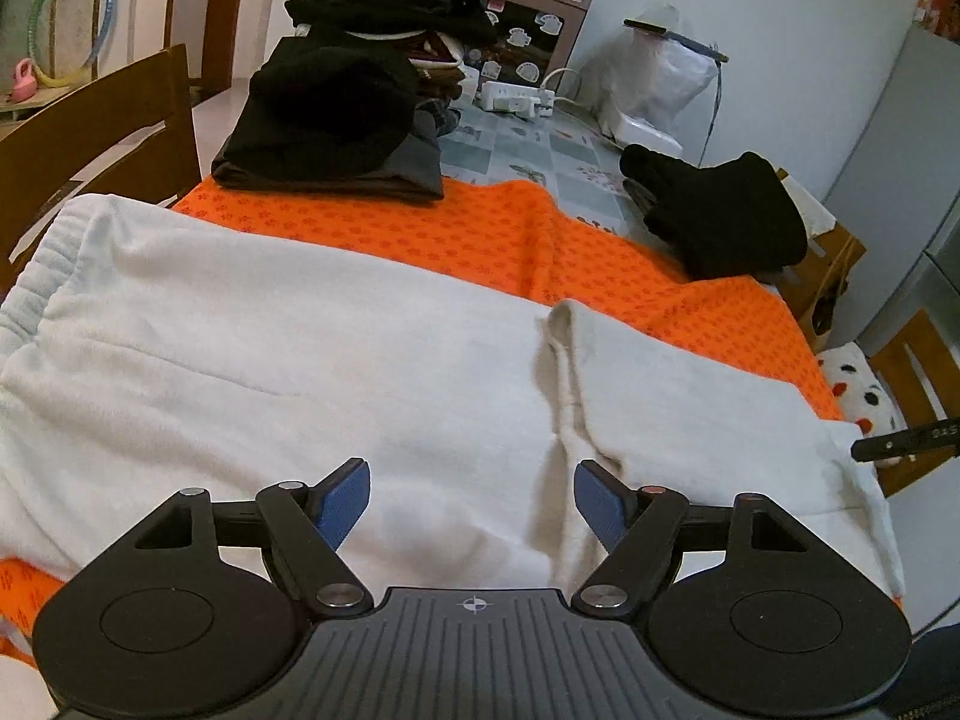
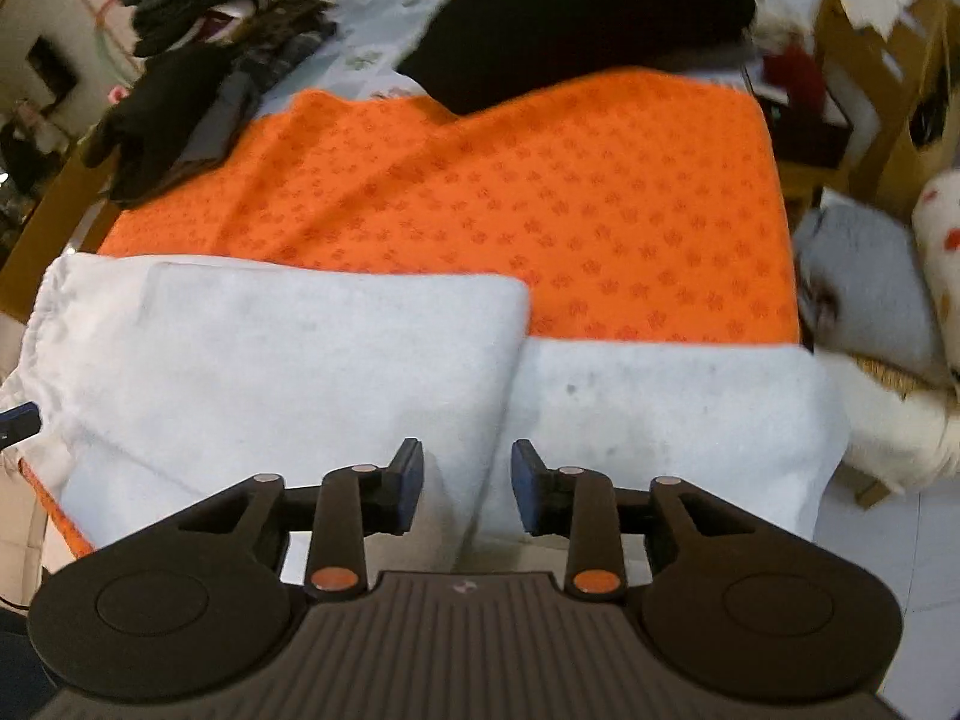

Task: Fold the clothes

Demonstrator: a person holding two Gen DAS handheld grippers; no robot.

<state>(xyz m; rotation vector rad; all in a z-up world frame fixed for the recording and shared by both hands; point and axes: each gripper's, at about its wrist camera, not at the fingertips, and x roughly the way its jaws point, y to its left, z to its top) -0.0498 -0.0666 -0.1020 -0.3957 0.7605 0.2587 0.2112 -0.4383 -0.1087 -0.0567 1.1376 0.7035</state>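
— Both tongs empty? 
— Yes; left gripper (image 1: pixel 471 501) gapes wide, right gripper (image 2: pixel 467 489) half apart, nothing clamped; white trousers (image 1: pixel 270 348) lie part-folded on the orange mat (image 1: pixel 540 240). 
— Next? 
— Probably pinch an end, fold across; black piles (image 1: pixel 336 114) sit beyond.

Parted tongs (image 2: pixel 467 489) (nothing gripped) above white pants (image 2: pixel 288 354) on orange cloth (image 2: pixel 540 192).

white trousers (image 1: pixel 270 324) – orange flower-print cloth (image 1: pixel 540 240) – black clothes pile (image 1: pixel 336 114)
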